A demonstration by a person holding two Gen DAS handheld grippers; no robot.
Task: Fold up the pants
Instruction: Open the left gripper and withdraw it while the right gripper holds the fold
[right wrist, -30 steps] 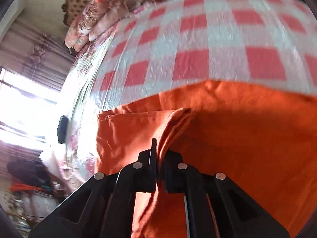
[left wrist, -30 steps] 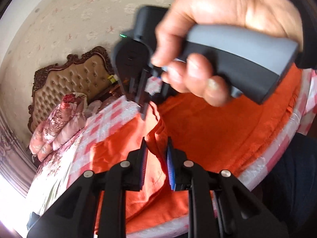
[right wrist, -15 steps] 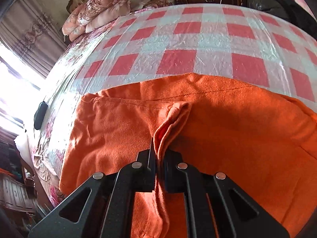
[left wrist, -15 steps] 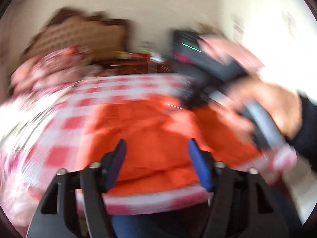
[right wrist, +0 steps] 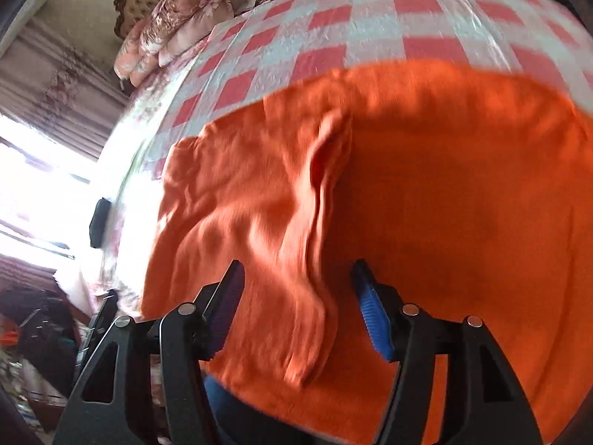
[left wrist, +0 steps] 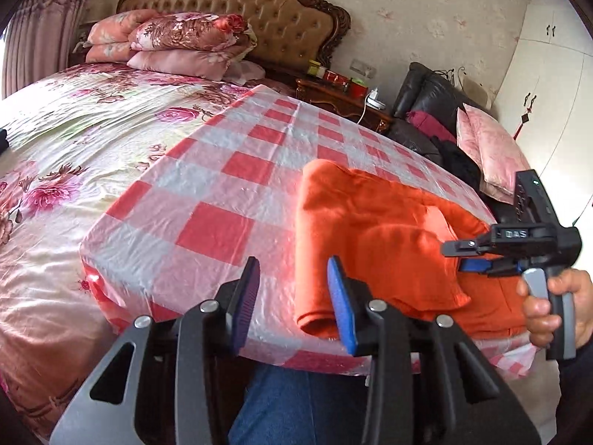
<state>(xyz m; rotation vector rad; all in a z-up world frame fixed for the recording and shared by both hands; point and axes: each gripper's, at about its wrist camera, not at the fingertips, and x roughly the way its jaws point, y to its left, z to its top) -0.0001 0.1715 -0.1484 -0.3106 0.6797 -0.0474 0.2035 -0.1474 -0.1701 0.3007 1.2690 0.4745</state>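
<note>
The orange pants [left wrist: 374,244] lie folded on the red-and-white checked cloth [left wrist: 229,200] near its front edge, with a folded flap on top. My left gripper [left wrist: 292,302] is open and empty, just in front of the pants' left fold. My right gripper [right wrist: 298,307] is open and empty, low over the pants [right wrist: 426,193], with a loose flap [right wrist: 315,230] lying between its fingers. The right gripper also shows in the left wrist view [left wrist: 478,257], held by a hand at the pants' right side.
The checked cloth covers part of a floral bed [left wrist: 74,141] with stacked pillows [left wrist: 178,42] and a padded headboard [left wrist: 255,3]. A nightstand [left wrist: 341,98] and a dark sofa with cushions [left wrist: 444,122] stand to the right. A person's blue-jeaned legs [left wrist: 296,404] are at the front edge.
Both grippers opened and let go of the orange fabric. The left gripper swung back and left, off the pants. The flap the right gripper held now lies loose.
</note>
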